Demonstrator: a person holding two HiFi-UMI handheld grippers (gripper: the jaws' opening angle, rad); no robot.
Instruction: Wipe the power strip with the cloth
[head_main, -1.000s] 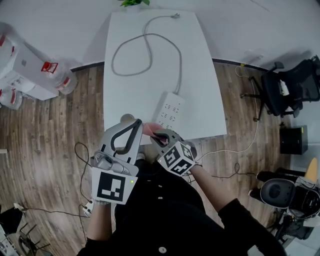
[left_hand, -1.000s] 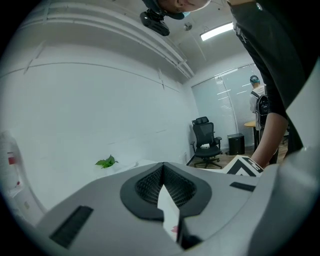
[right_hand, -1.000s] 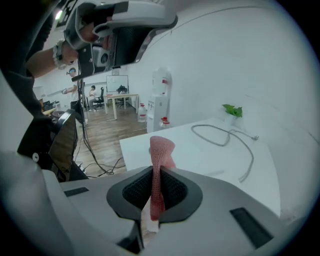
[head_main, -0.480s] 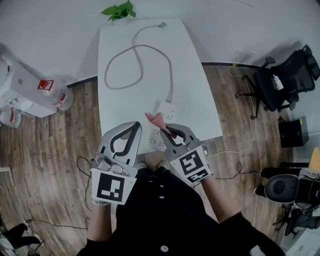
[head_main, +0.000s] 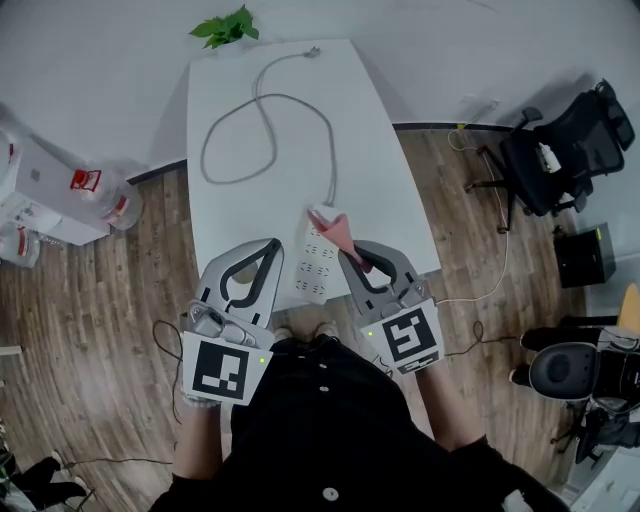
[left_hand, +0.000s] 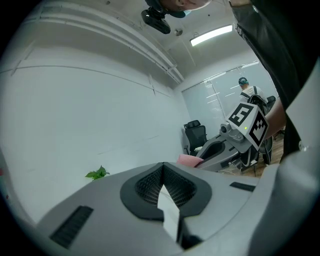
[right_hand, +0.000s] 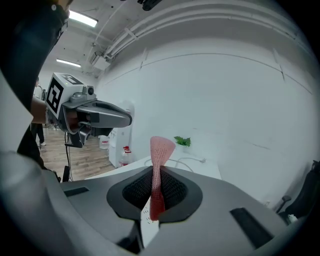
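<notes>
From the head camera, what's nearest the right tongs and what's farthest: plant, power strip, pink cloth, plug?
1. Pink cloth, pinched in the right tongs.
2. Power strip, just left.
3. Plug, far ahead.
4. Plant, farther still, ahead-left.

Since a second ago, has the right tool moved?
Yes. Against the power strip, the right tool shifted from its near-left corner to its right side, carrying the cloth over the cord end.

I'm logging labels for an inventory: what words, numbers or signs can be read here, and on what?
No text can be read in any view.
Red labels on the bottles at left: too small to read.
Marker cubes: black-and-white square patterns, no letters.
Power strip: no legible print.
</notes>
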